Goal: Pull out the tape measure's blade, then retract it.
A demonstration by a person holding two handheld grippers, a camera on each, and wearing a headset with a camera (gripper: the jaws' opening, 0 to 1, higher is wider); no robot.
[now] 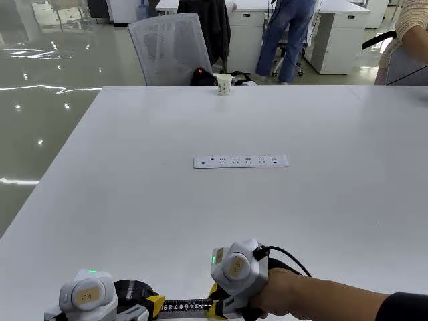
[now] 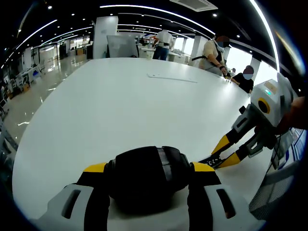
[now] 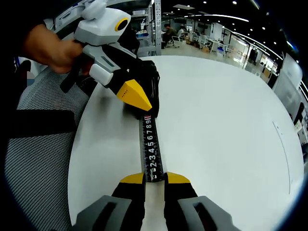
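Right gripper [image 3: 154,179] pinched on blade [image 3: 150,144] tip, left gripper [image 2: 148,167] clamped round case [image 2: 144,187]: risk of tip slipping free and snapping back, from slack pinch or skewed pull.

The head view looked down over the white table [image 1: 134,200] from its near edge; both gripper views sat low, facing each other along the blade [image 3: 150,149] of the tape measure [image 2: 147,178].

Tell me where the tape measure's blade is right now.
In the right gripper view, the blade runs up the middle from the right gripper to the case in the left gripper.
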